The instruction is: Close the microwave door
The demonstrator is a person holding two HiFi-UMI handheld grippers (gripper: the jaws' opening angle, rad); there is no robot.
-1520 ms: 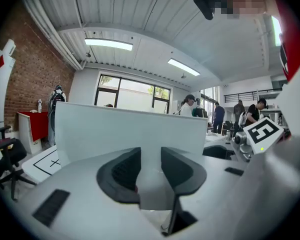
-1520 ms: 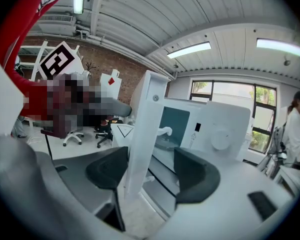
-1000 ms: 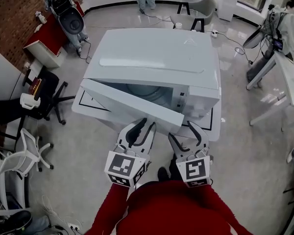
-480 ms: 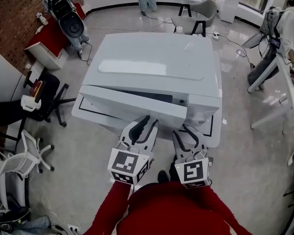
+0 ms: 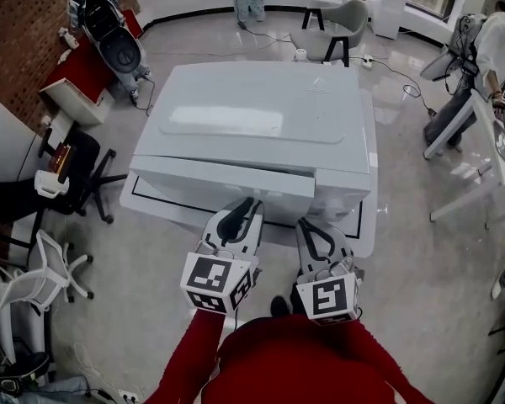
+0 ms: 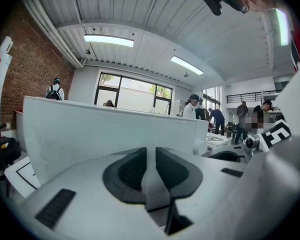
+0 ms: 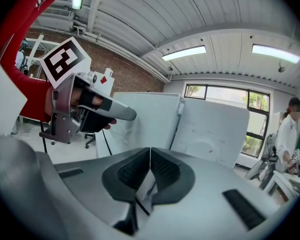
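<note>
A big white microwave (image 5: 261,116) stands on a floor mat, its door (image 5: 223,179) swung in almost flush with the front. My left gripper (image 5: 249,204) rests its tips against the door's front face (image 6: 110,129); its jaws are closing, a narrow gap still shows and nothing is between them. My right gripper (image 5: 308,225) is shut and empty, just right of the door's edge, below the control panel (image 7: 212,129). In the right gripper view the left gripper (image 7: 90,104) sits beside the door (image 7: 147,116).
A white mat (image 5: 358,225) with a black outline lies under the microwave. Office chairs (image 5: 76,175) and a red bench (image 5: 84,74) stand at the left. White tables (image 5: 488,141) and a person (image 5: 497,49) are at the right.
The door has swung from wide ajar to almost flush. Both grippers followed it forward. The right jaws went from wide open to shut and the left jaws narrowed.
</note>
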